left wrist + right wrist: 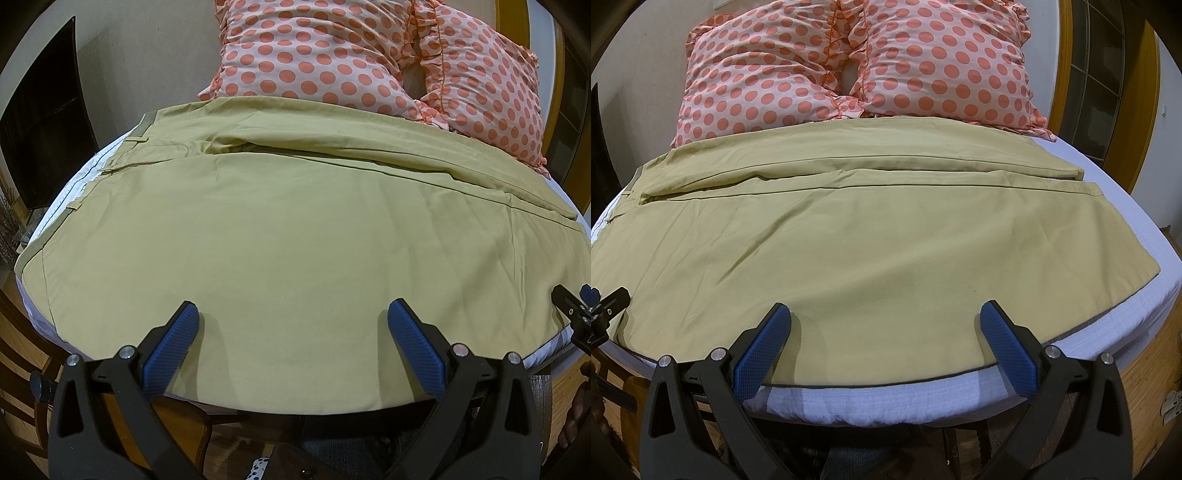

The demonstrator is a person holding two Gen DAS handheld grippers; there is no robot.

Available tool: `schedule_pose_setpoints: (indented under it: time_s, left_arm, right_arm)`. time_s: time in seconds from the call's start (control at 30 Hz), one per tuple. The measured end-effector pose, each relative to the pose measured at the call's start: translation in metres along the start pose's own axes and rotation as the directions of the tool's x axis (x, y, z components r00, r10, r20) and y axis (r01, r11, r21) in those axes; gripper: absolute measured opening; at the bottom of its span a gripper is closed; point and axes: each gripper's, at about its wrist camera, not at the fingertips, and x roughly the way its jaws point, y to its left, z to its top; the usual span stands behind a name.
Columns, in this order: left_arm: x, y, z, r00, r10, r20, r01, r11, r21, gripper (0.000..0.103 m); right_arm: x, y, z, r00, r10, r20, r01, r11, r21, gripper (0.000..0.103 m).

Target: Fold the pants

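Observation:
Khaki pants [288,229] lie flat across the bed, waistband [144,125] at the left and leg hems [1089,192] at the right, one leg lying alongside the other. They also show in the right wrist view [849,240]. My left gripper [291,314] is open and empty, its blue pads hovering over the near edge of the pants toward the waist. My right gripper [884,314] is open and empty over the near edge toward the hems. The tip of the right gripper shows at the right edge of the left wrist view [576,306].
Two pink pillows with orange dots [857,62] rest at the far side of the bed. The white sheet [1145,236] shows beyond the hems. A dark TV screen [40,122] stands at the left. A wooden door frame [1145,92] is at the right.

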Motion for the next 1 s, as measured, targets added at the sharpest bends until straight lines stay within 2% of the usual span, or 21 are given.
schedule_pose_setpoints:
  time_s: [1.0]
  left_arm:
    - [-0.0001, -0.0005, 0.0005, 1.000, 0.001, 0.006, -0.001, 1.000, 0.000, 0.101]
  right_arm:
    - [-0.0025, 0.0007, -0.0031, 1.000, 0.000, 0.014, 0.000, 1.000, 0.001, 0.102]
